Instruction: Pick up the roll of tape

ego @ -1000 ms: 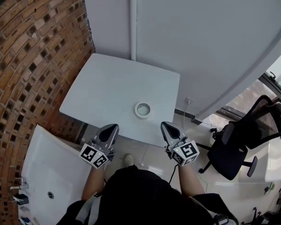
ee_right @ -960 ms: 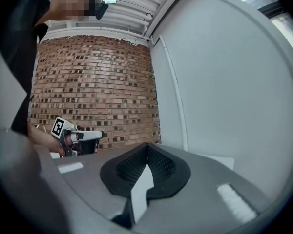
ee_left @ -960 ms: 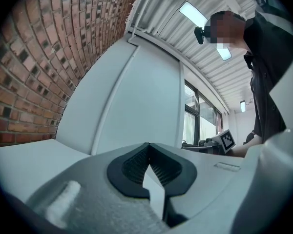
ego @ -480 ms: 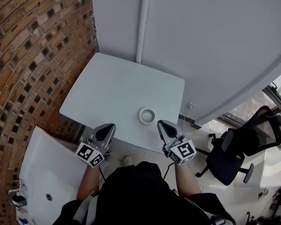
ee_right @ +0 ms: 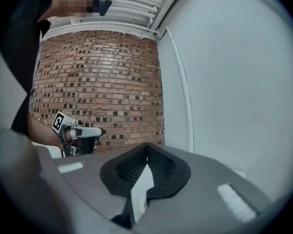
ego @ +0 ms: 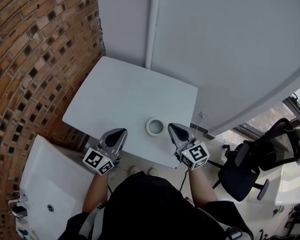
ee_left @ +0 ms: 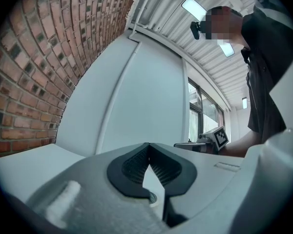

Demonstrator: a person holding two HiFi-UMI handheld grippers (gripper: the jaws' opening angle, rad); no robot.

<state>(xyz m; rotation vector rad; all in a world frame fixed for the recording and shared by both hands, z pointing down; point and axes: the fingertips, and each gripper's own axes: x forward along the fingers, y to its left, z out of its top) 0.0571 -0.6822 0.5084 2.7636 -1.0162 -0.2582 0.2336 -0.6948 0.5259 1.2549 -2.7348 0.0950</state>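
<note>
A white roll of tape point(ego: 155, 126) lies flat near the front right edge of the white table point(ego: 125, 94). My left gripper point(ego: 121, 132) hovers at the table's near edge, to the left of the roll, with its jaws shut and nothing in them. To the right of the roll and close to it, my right gripper point(ego: 171, 127) is also shut and empty. In the left gripper view the dark pads point(ee_left: 136, 167) meet at their tips, and the right gripper point(ee_left: 216, 137) shows beyond them. The right gripper view shows its own pads point(ee_right: 162, 165) closed.
A brick wall point(ego: 35, 59) runs along the table's left side. A white panel wall with a vertical pipe point(ego: 152, 24) stands behind the table. A white basin point(ego: 45, 184) sits at the lower left, and a black office chair point(ego: 260, 154) stands at the right.
Both grippers have moved forward to the table's near edge. The right one now sits close beside the tape roll. Both stayed shut.
</note>
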